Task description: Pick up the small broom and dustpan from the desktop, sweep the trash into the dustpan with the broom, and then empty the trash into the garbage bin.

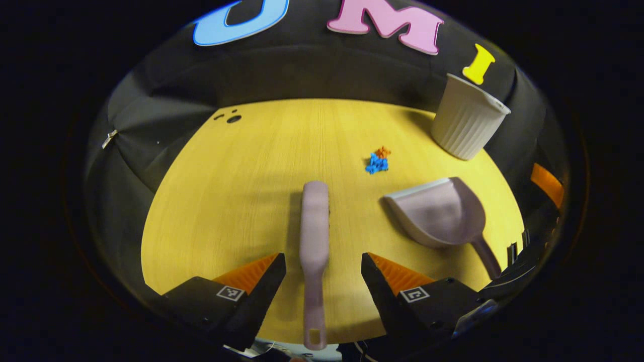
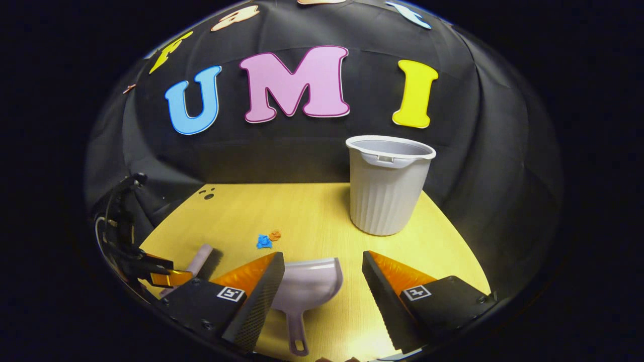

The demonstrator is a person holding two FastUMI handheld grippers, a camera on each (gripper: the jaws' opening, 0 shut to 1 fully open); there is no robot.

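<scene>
Lilac plastic on both tools, and both lie flat on the yellow bench [image 1: 226, 191], so by my reading nothing of the task is done yet: no tool lifted, no sweeping, no emptying.

Nearest in the left gripper view, the left tongs [image 1: 323, 269] stand wide, one finger on each side of the broom [image 1: 315, 226]. Its handle runs down between them toward the camera. Neither finger touches it, and the tongs hold nothing.

In the right gripper view, the right tongs [image 2: 323, 269] are just as wide and empty. The dustpan [image 2: 307, 286] lies between and below the fingers with its handle toward the camera; the left finger overlaps its edge in the picture, but I cannot tell whether they touch.

Farther out, the trash [image 1: 377, 160], a small blue and orange clump, sits on the bare bench beyond the dustpan's mouth, apart from both tools. Farthest, the bin [image 2: 388, 188] stands upright near the back right edge, well apart from the trash.

Everything is left: gripping each handle, sweeping, then tipping into the bin.
</scene>
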